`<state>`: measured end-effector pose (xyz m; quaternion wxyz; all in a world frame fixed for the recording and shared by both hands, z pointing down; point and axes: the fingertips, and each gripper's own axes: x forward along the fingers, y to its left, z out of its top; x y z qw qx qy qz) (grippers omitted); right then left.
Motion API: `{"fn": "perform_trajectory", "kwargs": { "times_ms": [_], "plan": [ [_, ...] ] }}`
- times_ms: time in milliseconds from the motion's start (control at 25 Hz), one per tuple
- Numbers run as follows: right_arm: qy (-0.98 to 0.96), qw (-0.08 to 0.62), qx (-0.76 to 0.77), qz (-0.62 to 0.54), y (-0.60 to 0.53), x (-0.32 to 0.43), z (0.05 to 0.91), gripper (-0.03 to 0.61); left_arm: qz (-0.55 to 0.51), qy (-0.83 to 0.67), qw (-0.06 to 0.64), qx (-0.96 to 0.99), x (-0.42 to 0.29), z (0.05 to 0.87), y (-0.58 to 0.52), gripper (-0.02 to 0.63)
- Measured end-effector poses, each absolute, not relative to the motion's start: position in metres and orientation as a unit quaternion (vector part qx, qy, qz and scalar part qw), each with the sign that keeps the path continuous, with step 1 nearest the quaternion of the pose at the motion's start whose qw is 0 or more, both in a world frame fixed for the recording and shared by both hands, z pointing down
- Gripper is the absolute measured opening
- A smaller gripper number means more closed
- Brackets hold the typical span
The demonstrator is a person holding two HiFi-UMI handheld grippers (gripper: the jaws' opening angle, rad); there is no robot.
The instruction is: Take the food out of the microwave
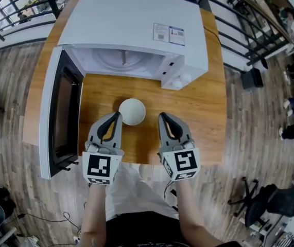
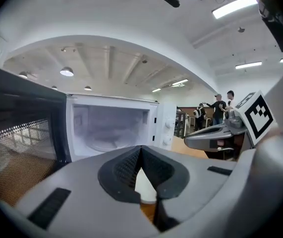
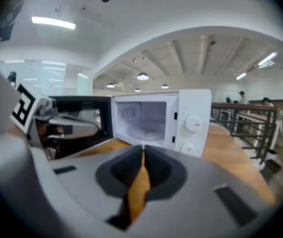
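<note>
A white bowl (image 1: 132,111) stands on the wooden table (image 1: 198,107) in front of the white microwave (image 1: 131,24). The microwave's cavity (image 1: 123,60) holds only its glass turntable. My left gripper (image 1: 118,114) is shut and holds nothing, its tip just left of the bowl. My right gripper (image 1: 161,116) is shut too, apart from the bowl on its right. In the left gripper view the closed jaws meet at the left gripper's tip (image 2: 141,148), and the bowl (image 2: 145,185) shows below them. In the right gripper view the right gripper (image 3: 142,148) points at the microwave (image 3: 156,118).
The microwave door (image 1: 59,117) hangs open to the left, past the table's left edge. Black railings (image 1: 13,14) run behind the table. Office chairs (image 1: 260,199) stand on the wood floor at right. People (image 2: 219,105) stand far off.
</note>
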<state>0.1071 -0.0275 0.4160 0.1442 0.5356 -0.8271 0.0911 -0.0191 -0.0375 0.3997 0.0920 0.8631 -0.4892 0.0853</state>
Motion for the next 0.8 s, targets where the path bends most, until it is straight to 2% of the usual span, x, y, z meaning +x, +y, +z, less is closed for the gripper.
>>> {"fn": "perform_trajectory", "kwargs": {
  "times_ms": [320,800],
  "plan": [
    [-0.826,0.086,0.553,0.065,-0.021,0.13,0.334,0.034,0.018,-0.491,0.08,0.867,-0.018,0.323,-0.034,0.031],
    [-0.817,0.038,0.575,0.039,0.04,0.169,0.251,0.032,-0.044,-0.458,0.04,0.887,-0.004,0.215,0.027,0.031]
  ]
}}
